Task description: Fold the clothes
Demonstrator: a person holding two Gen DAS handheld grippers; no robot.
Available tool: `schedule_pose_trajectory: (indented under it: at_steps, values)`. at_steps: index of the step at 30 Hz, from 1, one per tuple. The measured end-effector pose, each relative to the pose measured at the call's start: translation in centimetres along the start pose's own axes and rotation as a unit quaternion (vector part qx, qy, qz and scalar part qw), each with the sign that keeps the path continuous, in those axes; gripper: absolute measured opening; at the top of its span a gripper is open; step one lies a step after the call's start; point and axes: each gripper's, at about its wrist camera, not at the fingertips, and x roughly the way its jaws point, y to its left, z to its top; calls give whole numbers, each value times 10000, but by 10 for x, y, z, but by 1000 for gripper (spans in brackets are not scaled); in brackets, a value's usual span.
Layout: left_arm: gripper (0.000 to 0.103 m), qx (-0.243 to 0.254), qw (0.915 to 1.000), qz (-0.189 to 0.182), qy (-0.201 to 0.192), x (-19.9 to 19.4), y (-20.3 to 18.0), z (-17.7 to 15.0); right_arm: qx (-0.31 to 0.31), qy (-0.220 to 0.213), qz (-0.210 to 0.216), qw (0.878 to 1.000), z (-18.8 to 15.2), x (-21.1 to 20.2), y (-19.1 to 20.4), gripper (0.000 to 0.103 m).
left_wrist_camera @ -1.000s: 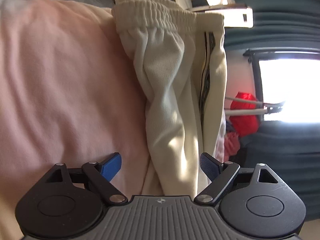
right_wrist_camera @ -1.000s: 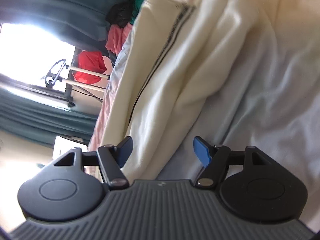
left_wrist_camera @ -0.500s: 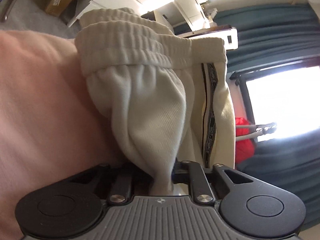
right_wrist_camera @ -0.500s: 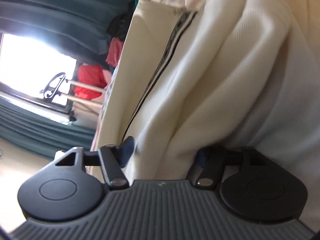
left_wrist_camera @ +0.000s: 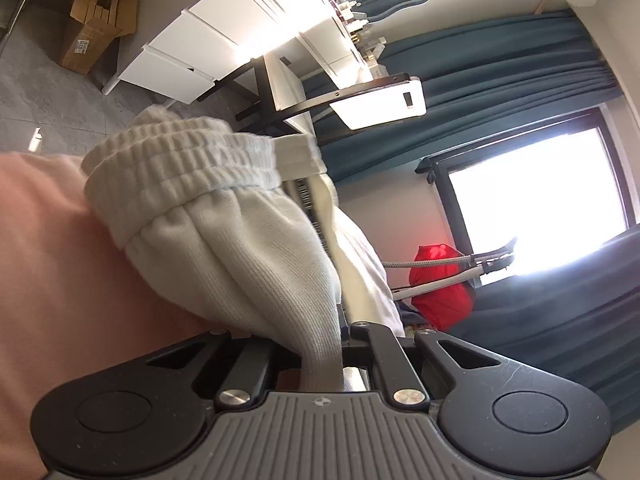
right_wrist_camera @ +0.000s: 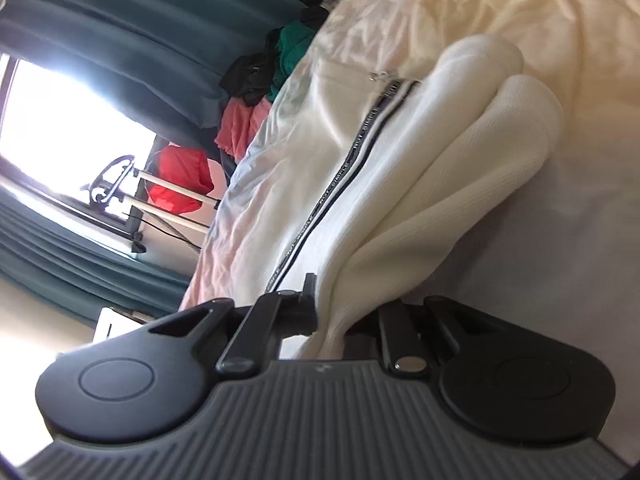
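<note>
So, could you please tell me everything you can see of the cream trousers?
The cream trousers are soft ribbed knit with a gathered elastic waistband and a black-and-white lettered side stripe. They lie bunched in long folds on the pinkish bedding. The left gripper has pinched a fold below the waistband; the right gripper has just closed on another fold.

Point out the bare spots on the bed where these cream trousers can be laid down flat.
Free: pink bedding left of the trousers in the left wrist view, and the pale sheet right of the trousers in the right wrist view. Crowded: the clothes pile by the curtain. Both the left gripper and right gripper are shut on the trousers.
</note>
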Motion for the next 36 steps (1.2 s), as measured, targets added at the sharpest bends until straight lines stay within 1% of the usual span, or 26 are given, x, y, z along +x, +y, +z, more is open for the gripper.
schedule_pose_trajectory:
  at_steps: [2,5,6,9,12,14,15,17,18,19,20,21,25,28,30,31,32,34,35,36]
  values:
    - [7,0,10000,-31,26,-19,-4,8,106,128,-3,9999,1,-13,-3,13]
    - [7,-62,9999,37,93,-57,1,15,253,318,34,9992,-1,-36,-6,13]
    - [7,-110,9998,76,119,-71,6,16,300,383,55,9988,-3,-44,-7,13]
    - [8,-17,9991,350,220,-103,18,12,243,490,-49,9985,-14,-66,-13,13]
    - [8,-325,9973,484,458,-114,36,16,449,586,-215,9970,-24,-75,-27,14]
    - [9,-298,9969,526,506,-116,41,17,421,648,-361,9964,-28,-71,-30,15]
    - [9,-177,9967,614,501,-114,40,17,384,681,-439,9960,-29,-68,-30,16]
    - [10,137,9951,841,502,-109,35,14,591,713,-439,9947,-30,-65,-36,19]
    - [11,233,9941,923,519,-106,34,14,731,725,-419,9938,-31,-64,-41,25]
    - [12,327,9930,1004,537,-103,33,13,871,736,-399,9927,-31,-63,-45,29]
    - [12,421,9917,1084,555,-100,32,12,1037,699,-367,9915,-30,-63,-51,35]
    - [12,397,9917,1086,554,-100,34,13,1222,628,-325,9900,-29,-64,-57,39]
    - [15,267,9915,1122,600,-99,40,15,1749,169,-151,9843,-22,-71,-76,39]
    - [18,413,9889,1268,651,-96,35,13,1916,-63,18,9815,-16,-72,-83,39]
    - [22,653,9854,1396,723,-98,29,9,1960,-223,51,9803,-12,-72,-88,39]
    - [27,782,9832,1476,731,-100,25,7,1980,-328,7,9797,-10,-72,-90,39]
    - [35,906,9813,1528,736,-102,21,4,2024,-424,-31,9784,-8,-72,-95,39]
    - [47,1172,9771,1619,727,-109,11,-1,2073,-448,-52,9772,-6,-69,-101,38]
    - [52,1305,9750,1659,698,-114,6,-4,2090,-438,-57,9769,-5,-67,-104,35]
    - [54,1449,9725,1700,660,-118,1,-8,2007,-396,-117,9788,-3,-65,-104,25]
